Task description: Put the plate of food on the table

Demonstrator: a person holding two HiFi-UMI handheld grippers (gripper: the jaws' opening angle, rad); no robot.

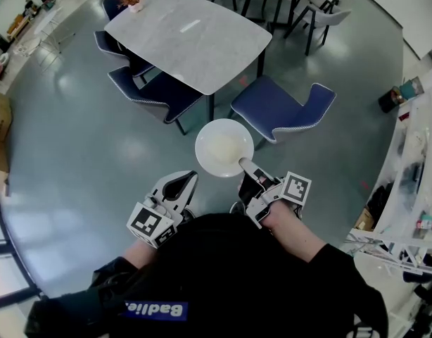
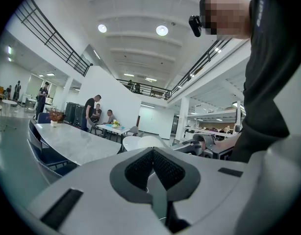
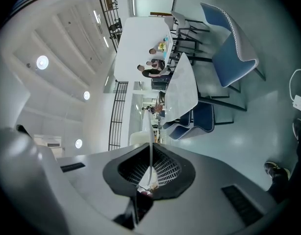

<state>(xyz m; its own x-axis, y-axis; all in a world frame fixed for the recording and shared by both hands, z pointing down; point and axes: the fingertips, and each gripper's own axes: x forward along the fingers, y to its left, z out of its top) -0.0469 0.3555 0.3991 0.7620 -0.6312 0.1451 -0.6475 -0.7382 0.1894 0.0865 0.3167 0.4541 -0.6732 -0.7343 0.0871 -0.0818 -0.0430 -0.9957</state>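
R gripper point(image 1: 245, 166) jaws nearly together, clamped on near rim of white plate point(image 1: 224, 148). In right gripper view the rim stands edge-on between the ribbed pads point(image 3: 163, 173), pads pressing both sides. Plate is held in the air over grey floor, short of the table point(image 1: 188, 37), just off its near corner and beside the blue chair point(image 1: 283, 111) at that corner. Plate sits roughly level in head view.

Contents: pale, creamy-yellow food point(image 1: 223, 146) spread across the plate's centre, rim bare. Can't tell what kind of food.

L gripper point(image 1: 190, 177) jaws closed tip to tip, nothing between them. It hangs just left of plate, not touching it. In left gripper view the plate point(image 2: 140, 142) shows as a white disc past the closed tips.

Table top is light grey marble w/ a small flower pot point(image 1: 135, 5) at far end. More blue chairs tucked along its left side.
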